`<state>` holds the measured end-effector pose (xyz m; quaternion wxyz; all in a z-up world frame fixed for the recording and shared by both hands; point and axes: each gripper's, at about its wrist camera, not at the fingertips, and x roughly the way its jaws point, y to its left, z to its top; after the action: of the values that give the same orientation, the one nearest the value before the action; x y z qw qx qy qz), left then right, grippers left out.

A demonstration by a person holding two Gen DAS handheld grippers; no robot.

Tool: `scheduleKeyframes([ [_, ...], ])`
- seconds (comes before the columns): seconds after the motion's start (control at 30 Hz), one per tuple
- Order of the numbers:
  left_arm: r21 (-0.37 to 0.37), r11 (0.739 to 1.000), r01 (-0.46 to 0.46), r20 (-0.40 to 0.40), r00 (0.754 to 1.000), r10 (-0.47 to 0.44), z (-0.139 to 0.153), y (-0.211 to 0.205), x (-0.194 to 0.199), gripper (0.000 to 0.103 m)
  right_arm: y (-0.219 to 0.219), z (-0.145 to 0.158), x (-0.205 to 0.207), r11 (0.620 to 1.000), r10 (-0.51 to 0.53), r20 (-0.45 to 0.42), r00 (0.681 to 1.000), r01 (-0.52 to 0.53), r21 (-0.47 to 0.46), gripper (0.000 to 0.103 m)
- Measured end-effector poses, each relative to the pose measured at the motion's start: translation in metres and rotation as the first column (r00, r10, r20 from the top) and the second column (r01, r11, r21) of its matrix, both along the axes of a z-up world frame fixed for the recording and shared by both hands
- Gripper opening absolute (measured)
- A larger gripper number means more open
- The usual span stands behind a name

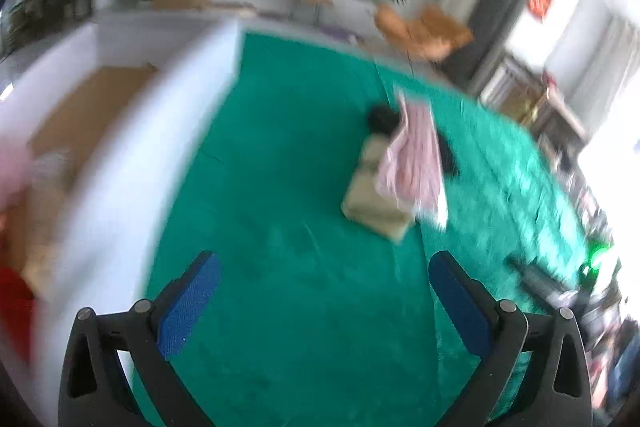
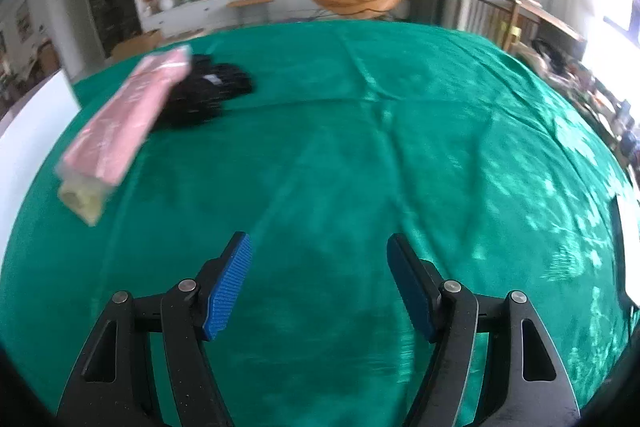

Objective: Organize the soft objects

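The left tool (image 1: 324,267) has two black plastic arms with triangular cut-outs near the base. Round silver pins sit at the joints, two on each side. Each finger carries a flat blue pad (image 1: 190,303) with a fine ribbed texture on its inner face. The right tool (image 2: 319,247) is built the same: black cut-out arms, silver pins, and ribbed blue pads (image 2: 228,287), the right-hand pad looking darker in shadow.
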<state>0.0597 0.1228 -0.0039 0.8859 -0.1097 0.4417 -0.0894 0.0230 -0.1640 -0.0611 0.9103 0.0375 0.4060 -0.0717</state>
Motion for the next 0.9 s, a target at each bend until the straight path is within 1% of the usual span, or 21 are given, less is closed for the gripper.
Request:
scheduleKeyframes([
  [0.07, 0.046, 0.999, 0.022, -0.014, 1.000, -0.021, -0.025, -0.021, 0.015, 0.103, -0.013, -0.005, 0.007, 1.000, -0.019, -0.012, 1.000, 0.019, 0.004, 0.073],
  [0.13, 0.092, 0.995, 0.024, -0.006, 1.000, -0.024, -0.039, -0.031, 0.027, 0.103, -0.017, -0.012, 0.017, 0.999, -0.035, -0.026, 0.999, 0.035, 0.006, 0.073],
  [0.2, 0.133, 0.991, 0.029, -0.002, 1.000, -0.029, -0.052, -0.037, 0.035, 0.103, -0.026, -0.011, 0.016, 0.999, -0.045, -0.033, 0.998, 0.045, 0.002, 0.073],
  [0.3, 0.167, 0.986, 0.021, -0.026, 1.000, -0.017, -0.069, -0.034, 0.051, 0.103, -0.031, -0.013, 0.016, 0.998, -0.061, -0.051, 0.997, 0.061, -0.010, 0.073],
  [0.37, 0.165, 0.986, 0.011, -0.030, 1.000, -0.006, -0.080, -0.030, 0.057, 0.103, -0.035, -0.015, 0.017, 0.998, -0.065, -0.051, 0.997, 0.065, -0.004, 0.073],
  [0.4, 0.168, 0.986, 0.004, -0.012, 1.000, -0.002, -0.080, -0.029, 0.058, 0.103, -0.035, -0.015, 0.018, 0.998, -0.066, -0.050, 0.997, 0.066, 0.000, 0.074],
  [0.47, 0.157, 0.988, -0.003, -0.005, 1.000, 0.004, -0.080, -0.026, 0.057, 0.103, -0.033, -0.016, 0.018, 0.998, -0.064, -0.054, 0.996, 0.064, -0.008, 0.076],
  [0.53, 0.166, 0.986, -0.013, 0.010, 1.000, 0.012, -0.081, -0.028, 0.056, 0.103, -0.031, -0.016, 0.016, 0.998, -0.062, -0.057, 0.996, 0.061, -0.012, 0.077],
  [0.67, 0.261, 0.965, -0.008, -0.007, 1.000, 0.010, -0.085, -0.040, 0.060, 0.103, -0.032, -0.016, 0.015, 0.998, -0.063, -0.058, 0.996, 0.063, 0.000, 0.080],
  [0.9, 0.255, 0.967, -0.004, -0.005, 1.000, 0.006, -0.084, -0.040, 0.059, 0.103, -0.033, -0.016, 0.014, 0.998, -0.064, -0.058, 0.996, 0.065, 0.002, 0.080],
])
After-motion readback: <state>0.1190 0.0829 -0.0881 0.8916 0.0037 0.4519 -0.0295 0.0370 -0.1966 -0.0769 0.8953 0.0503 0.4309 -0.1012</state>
